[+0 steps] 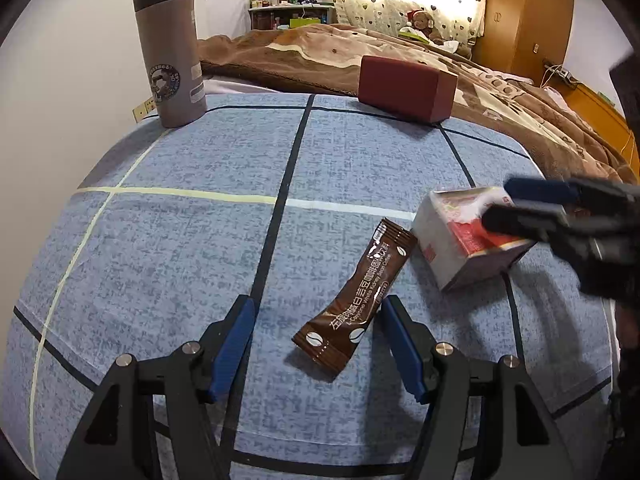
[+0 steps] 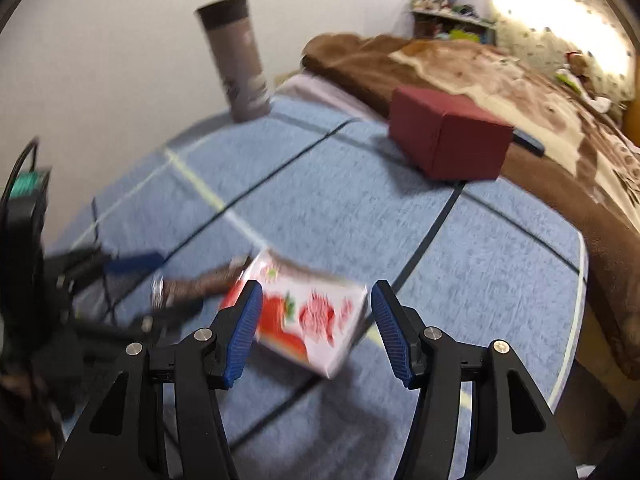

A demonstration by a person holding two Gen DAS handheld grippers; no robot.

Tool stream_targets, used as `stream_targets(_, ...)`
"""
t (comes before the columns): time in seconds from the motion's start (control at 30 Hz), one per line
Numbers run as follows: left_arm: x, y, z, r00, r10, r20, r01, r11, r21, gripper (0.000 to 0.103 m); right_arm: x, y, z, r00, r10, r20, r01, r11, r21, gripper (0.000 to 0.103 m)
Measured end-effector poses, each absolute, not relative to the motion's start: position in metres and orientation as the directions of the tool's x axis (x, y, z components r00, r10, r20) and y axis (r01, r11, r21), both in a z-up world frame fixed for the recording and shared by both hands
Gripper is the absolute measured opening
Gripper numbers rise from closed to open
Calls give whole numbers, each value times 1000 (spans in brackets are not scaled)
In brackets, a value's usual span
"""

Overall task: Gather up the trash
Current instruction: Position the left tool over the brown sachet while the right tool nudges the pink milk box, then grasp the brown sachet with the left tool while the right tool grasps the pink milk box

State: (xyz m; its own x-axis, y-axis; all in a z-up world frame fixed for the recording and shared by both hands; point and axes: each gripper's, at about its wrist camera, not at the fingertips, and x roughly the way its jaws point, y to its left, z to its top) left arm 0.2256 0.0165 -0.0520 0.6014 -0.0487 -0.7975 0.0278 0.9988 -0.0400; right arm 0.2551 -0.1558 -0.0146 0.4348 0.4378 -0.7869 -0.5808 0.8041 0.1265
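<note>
A brown coffee sachet lies on the blue checked tablecloth, between the fingertips of my open left gripper, nearer the right finger. A white and red carton lies tilted to its right. My right gripper is open with the carton between its jaws; its fingers reach over the carton from the right in the left wrist view. The right wrist view is blurred; the sachet and left gripper show at its left.
A grey-brown travel tumbler stands at the table's far left. A dark red box sits at the far edge. A bed with a brown blanket lies beyond and to the right.
</note>
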Motion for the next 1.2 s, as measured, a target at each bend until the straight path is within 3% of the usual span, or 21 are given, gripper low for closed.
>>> stream_targets(0.13, 227, 18, -51, 602, -58, -796, 30, 998, -50, 68, 241, -161, -14, 398, 436, -807, -622, 775, 111, 58)
stream_targets(0.27, 231, 21, -52, 605, -30, -796, 25, 1000, -19, 68, 233, -161, -7, 478, 369, -797, -603, 798, 8, 58)
stream_targets(0.43, 239, 7, -51, 610, -36, -791, 123, 991, 49, 68, 235, -171, -5, 499, 389, -775, -544, 836, 70, 58)
stream_targets(0.6, 249, 2, -51, 621, -58, -782, 191, 978, 79, 69, 235, -165, -1, 526, 375, -763, -560, 828, 22, 58)
stream_targets(0.63, 250, 2, -50, 618, -64, -784, 202, 976, 80, 66, 236, -165, 1, 534, 381, -755, -559, 829, 23, 58)
stream_targets(0.67, 250, 2, -49, 611, -82, -787, 214, 975, 65, 50, 238, -165, 3, 536, 397, -745, -560, 828, 38, 58)
stream_targets(0.77, 247, -1, -49, 604, -131, -786, 242, 970, 24, 26, 250, -160, 1, 509, 448, -735, -565, 818, 108, 58)
stream_targets(1.07, 235, 26, -49, 599, -146, -788, 183, 982, -43, 21, 273, -133, -8, 433, 494, -754, -632, 763, 136, 58)
stream_targets(1.2, 232, 33, -49, 598, -153, -786, 168, 984, -64, 21, 274, -125, -18, 359, 461, -812, -680, 725, 111, 58)
